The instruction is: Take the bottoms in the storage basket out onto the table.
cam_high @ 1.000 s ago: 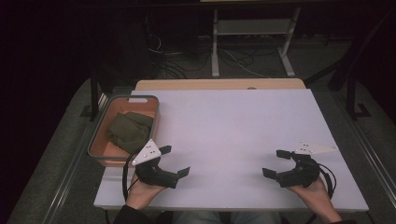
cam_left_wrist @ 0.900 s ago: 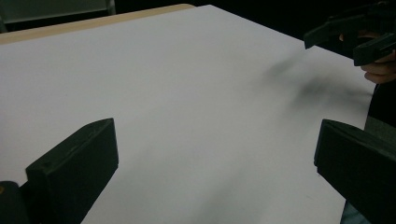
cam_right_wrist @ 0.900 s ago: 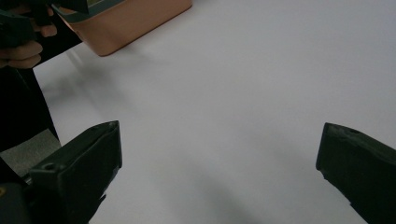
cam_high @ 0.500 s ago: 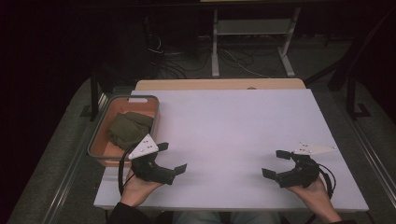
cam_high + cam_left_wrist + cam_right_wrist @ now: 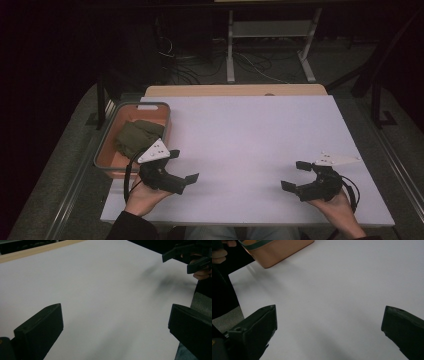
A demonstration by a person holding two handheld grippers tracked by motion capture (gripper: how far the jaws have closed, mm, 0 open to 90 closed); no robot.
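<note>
An orange bin with a grey rim stands at the table's left edge, and a dark olive cloth lies bundled inside it. My left gripper hovers over the table just right of the bin's near corner, open, with nothing between its jaws. Near the front right of the white table my right gripper is also open and empty, pointing left. In the left gripper view its own gripper spans bare table, with the other gripper far off. The right gripper view has its gripper over bare table and the bin at top left.
A strip of bare wood runs along the table's far edge. Beyond it, on the dark floor, stand a metal frame and loose cables. Grey carpet flanks the table on both sides.
My left gripper has drifted a little left and toward the bin's near corner. The right gripper has barely moved. Both stay open.
</note>
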